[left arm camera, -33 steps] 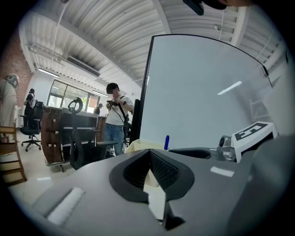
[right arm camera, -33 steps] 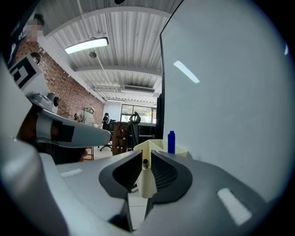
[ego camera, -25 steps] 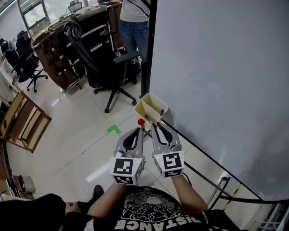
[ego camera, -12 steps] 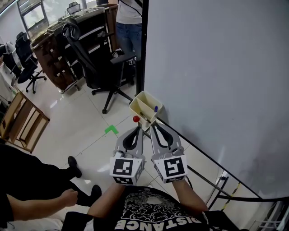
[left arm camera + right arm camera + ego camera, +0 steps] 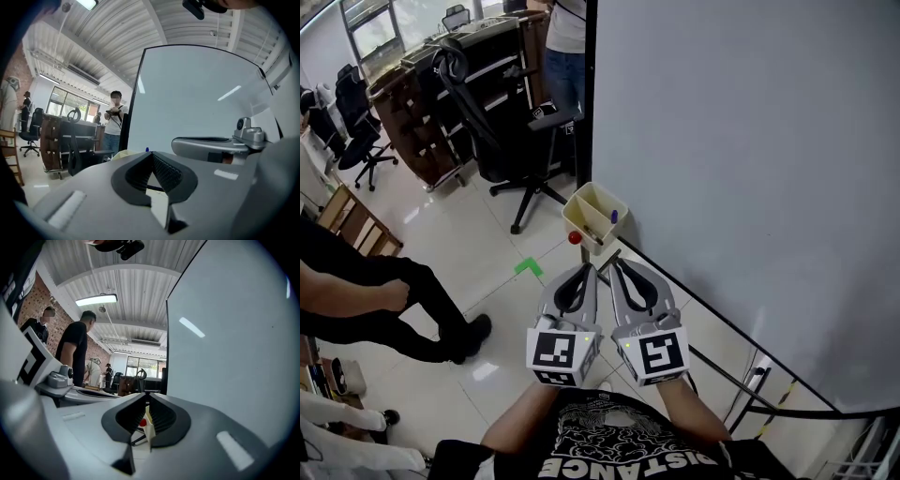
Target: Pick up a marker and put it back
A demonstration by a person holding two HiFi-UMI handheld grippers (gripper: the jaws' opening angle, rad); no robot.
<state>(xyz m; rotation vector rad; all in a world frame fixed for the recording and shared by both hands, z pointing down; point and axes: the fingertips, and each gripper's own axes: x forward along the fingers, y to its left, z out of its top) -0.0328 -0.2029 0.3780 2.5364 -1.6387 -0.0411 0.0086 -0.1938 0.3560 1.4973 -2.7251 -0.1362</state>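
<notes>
At the lower corner of the whiteboard (image 5: 750, 141), the blue-capped marker (image 5: 613, 217) stands in the cream holder (image 5: 581, 200) exactly as it did a second ago, untouched. Just short of the holder, the right gripper (image 5: 613, 266) has just been narrowing its jaws to a slim, empty gap. The left gripper (image 5: 592, 270) has its jaws together on nothing, so the pick-up appears not yet begun.

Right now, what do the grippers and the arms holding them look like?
Both the left gripper and right gripper: grey jaws with ribbed black insides, each carrying a white cube of black square markers. Bare forearms, black T-shirt with white print. The right's jaws have just been closing, empty.
</notes>
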